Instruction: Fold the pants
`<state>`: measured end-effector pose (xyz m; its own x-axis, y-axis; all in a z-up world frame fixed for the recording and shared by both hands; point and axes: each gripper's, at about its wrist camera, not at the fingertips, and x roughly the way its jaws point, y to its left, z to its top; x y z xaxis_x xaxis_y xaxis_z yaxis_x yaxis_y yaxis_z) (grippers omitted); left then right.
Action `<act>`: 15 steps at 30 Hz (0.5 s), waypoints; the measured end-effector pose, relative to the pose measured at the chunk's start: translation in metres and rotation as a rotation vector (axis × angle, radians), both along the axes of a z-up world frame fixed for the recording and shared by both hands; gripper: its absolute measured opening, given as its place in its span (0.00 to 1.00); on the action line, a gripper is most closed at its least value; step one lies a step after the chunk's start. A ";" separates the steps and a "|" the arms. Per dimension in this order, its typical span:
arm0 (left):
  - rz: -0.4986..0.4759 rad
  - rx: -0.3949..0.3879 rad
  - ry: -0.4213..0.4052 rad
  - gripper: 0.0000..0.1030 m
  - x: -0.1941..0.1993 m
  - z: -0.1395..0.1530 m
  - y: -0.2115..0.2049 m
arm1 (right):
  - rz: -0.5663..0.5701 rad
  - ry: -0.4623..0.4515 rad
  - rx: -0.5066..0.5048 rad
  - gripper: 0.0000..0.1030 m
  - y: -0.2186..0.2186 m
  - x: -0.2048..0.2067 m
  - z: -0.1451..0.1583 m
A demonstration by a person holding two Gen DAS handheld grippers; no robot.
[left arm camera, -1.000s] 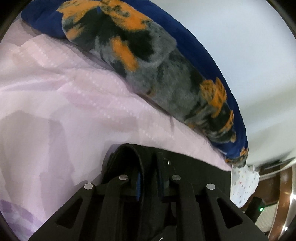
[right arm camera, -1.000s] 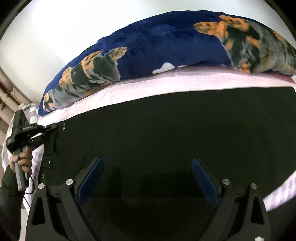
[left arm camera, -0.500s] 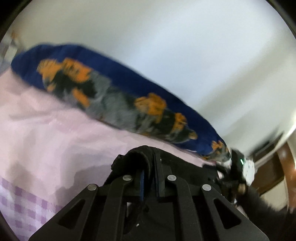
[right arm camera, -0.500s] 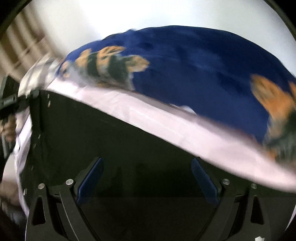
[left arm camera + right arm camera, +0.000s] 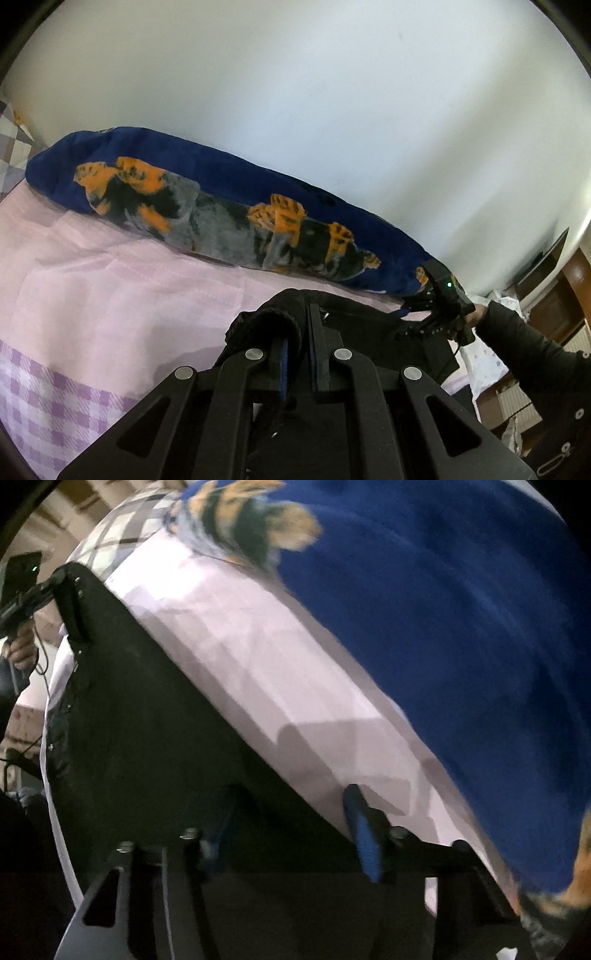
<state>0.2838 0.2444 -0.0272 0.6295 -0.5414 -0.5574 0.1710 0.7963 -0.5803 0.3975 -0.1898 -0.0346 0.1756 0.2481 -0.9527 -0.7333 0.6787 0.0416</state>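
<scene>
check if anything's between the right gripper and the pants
Nothing visible is. The right gripper is closing over the far edge of the black pants, with only cloth and pink sheet between its fingers. The blue pillow lies beyond.

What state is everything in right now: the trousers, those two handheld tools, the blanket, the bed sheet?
Black pants: spread flat on the bed, one end lifted and bunched.
Left tool: shut on the bunched end of the pants.
Right tool: jaws closing over the pants' edge, pads not yet pressing.
Blue blanket: rolled in a long heap by the wall.
Pink sheet: spread out, slightly creased.
</scene>
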 end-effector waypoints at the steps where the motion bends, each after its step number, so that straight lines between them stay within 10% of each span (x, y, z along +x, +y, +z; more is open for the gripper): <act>1: 0.001 0.010 0.003 0.08 0.001 0.000 -0.001 | -0.020 -0.016 0.005 0.28 -0.005 -0.002 0.001; 5: 0.017 0.050 0.002 0.08 0.003 -0.003 -0.004 | -0.064 -0.129 0.005 0.10 -0.013 -0.028 0.015; 15: -0.013 0.099 -0.063 0.08 -0.042 0.018 -0.002 | -0.224 -0.448 0.021 0.08 -0.018 -0.157 0.072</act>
<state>0.2421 0.2425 -0.0094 0.6579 -0.4944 -0.5681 0.2157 0.8464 -0.4869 0.2403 -0.2076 0.0372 0.6173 0.1753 -0.7670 -0.5184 0.8240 -0.2288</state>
